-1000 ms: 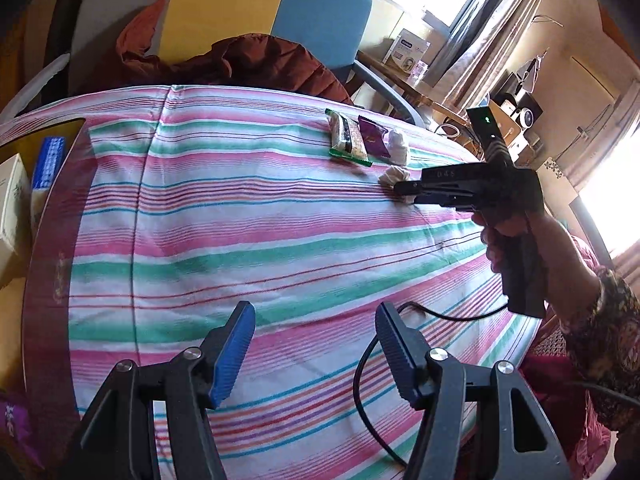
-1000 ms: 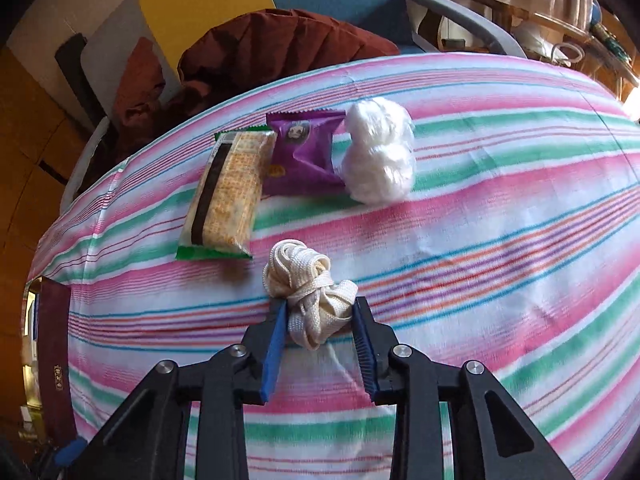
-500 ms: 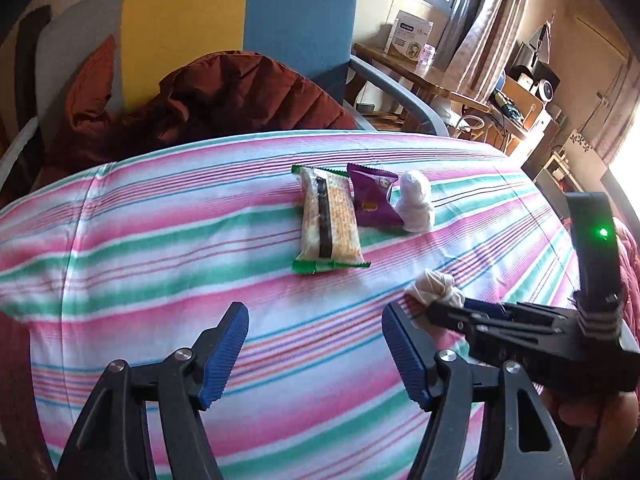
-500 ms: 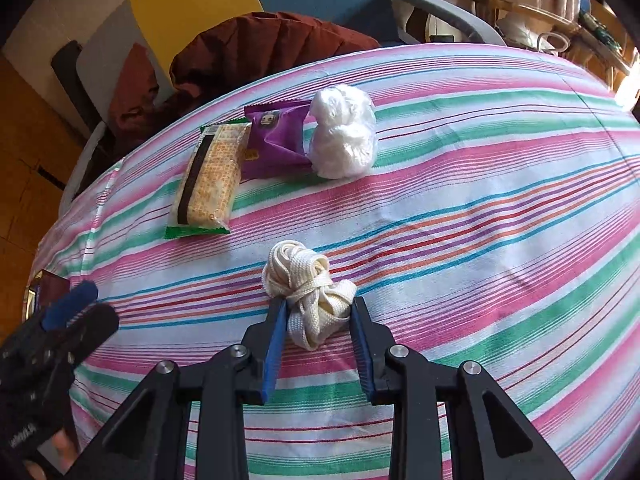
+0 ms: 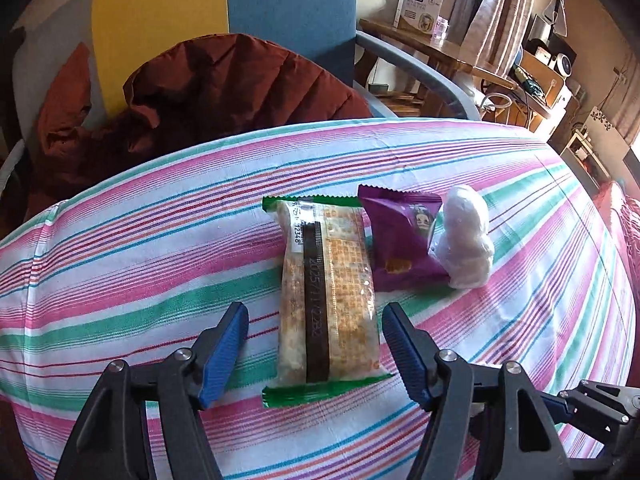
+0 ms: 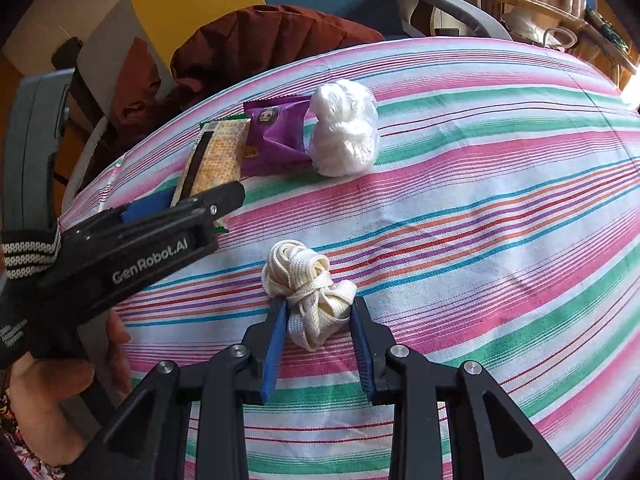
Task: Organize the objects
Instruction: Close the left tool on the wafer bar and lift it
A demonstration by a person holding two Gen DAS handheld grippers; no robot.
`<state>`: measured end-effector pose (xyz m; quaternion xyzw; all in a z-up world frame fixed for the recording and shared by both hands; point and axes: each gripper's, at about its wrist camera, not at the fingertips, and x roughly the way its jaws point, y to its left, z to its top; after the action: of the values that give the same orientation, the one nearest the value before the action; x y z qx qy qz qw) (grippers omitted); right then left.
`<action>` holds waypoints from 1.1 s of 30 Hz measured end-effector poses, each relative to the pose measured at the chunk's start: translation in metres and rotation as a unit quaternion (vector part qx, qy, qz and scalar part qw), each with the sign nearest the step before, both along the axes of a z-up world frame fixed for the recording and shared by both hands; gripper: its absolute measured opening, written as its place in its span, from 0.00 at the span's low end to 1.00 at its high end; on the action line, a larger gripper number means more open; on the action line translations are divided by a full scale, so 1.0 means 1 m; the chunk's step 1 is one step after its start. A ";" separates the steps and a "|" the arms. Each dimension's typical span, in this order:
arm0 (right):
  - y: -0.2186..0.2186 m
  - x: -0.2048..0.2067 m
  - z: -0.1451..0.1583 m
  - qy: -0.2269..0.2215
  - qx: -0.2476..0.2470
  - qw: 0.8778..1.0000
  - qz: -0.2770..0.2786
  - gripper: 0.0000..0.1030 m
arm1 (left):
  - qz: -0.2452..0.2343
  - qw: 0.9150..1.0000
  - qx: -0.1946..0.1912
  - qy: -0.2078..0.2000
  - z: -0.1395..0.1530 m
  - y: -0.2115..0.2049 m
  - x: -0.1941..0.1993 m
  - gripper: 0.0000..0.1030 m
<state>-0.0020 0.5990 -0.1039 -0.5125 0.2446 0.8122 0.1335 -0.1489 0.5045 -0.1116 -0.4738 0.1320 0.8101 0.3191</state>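
Observation:
A cracker packet (image 5: pixel 328 292) with green ends lies on the striped tablecloth (image 5: pixel 120 260). My left gripper (image 5: pixel 315 316) is open, its blue pads on either side of the packet's near half and not touching it. To the packet's right are a purple snack packet (image 5: pixel 400 244) and a balled white plastic bag (image 5: pixel 466 240). In the right wrist view my right gripper (image 6: pixel 320 304) is shut on a knotted cream rope bundle (image 6: pixel 308 284) resting on the cloth. The cracker packet (image 6: pixel 214 160), purple packet (image 6: pixel 276 136) and white bag (image 6: pixel 344 132) lie beyond it.
A chair with a yellow and blue back holds a rust-brown jacket (image 5: pixel 208 92) just past the table's far edge. A wooden side table with a white box (image 5: pixel 420 4) stands at the back right. A person's hand (image 6: pixel 44 380) grips the left tool.
The left gripper swept across the table to the packets and now straddles the cracker packet, jaws a little wider. The right gripper stayed shut on the rope bundle.

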 end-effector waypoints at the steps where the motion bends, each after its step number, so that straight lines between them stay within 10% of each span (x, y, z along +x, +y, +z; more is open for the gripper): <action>1: 0.000 0.000 0.000 -0.001 0.002 1.000 0.002 0.31 | -0.001 1.000 0.006 0.006 0.000 -0.002 0.000 0.68; 5: 0.001 0.000 0.000 -0.002 0.009 1.000 0.008 0.31 | -0.014 0.998 -0.007 0.059 -0.004 -0.009 0.011 0.47; 33: -0.050 -0.005 0.005 0.064 0.001 0.991 0.115 0.31 | 0.029 0.995 0.064 0.075 0.006 -0.149 0.082 0.45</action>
<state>-0.0074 0.5488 -0.0988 -0.4839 0.1908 0.8537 0.0235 -0.0667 0.3558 -0.1057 -0.3943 0.0898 0.8590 0.3139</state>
